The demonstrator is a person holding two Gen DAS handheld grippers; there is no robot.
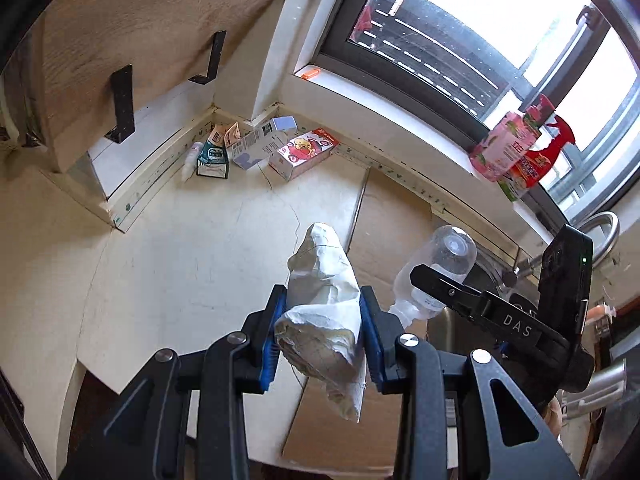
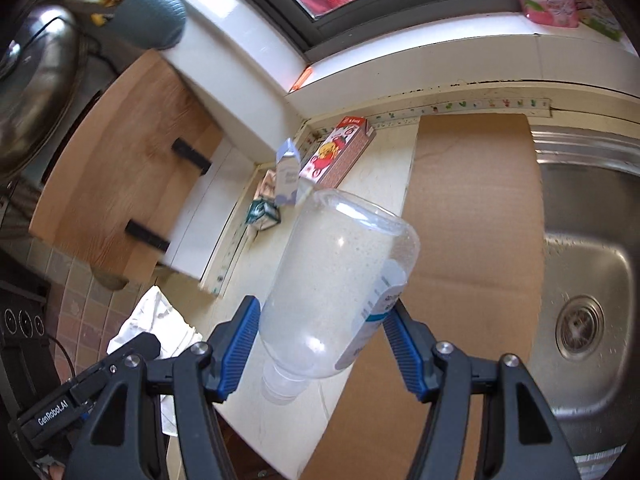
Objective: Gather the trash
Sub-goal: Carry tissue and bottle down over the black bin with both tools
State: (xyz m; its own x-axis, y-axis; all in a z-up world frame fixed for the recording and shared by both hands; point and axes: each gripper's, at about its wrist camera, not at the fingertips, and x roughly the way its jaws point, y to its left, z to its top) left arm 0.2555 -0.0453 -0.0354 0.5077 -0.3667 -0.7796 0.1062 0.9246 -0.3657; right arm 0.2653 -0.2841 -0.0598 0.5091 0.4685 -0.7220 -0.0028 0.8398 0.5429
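Left gripper [image 1: 322,330] clamps a crumpled paper wad [image 1: 324,308] at lower centre; right gripper [image 2: 320,344] squeezes a clear plastic bottle [image 2: 336,292], cap toward the camera, long axis pointing up-right over the counter [image 2: 256,280].

White letters "DAS" stand on the right gripper [image 1: 516,322] in the left wrist view, "GenRobot.AI" on the left gripper [image 2: 54,414] in the right wrist view; print on the cartons [image 1: 304,152] and bottle label [image 2: 378,312] is unreadable.
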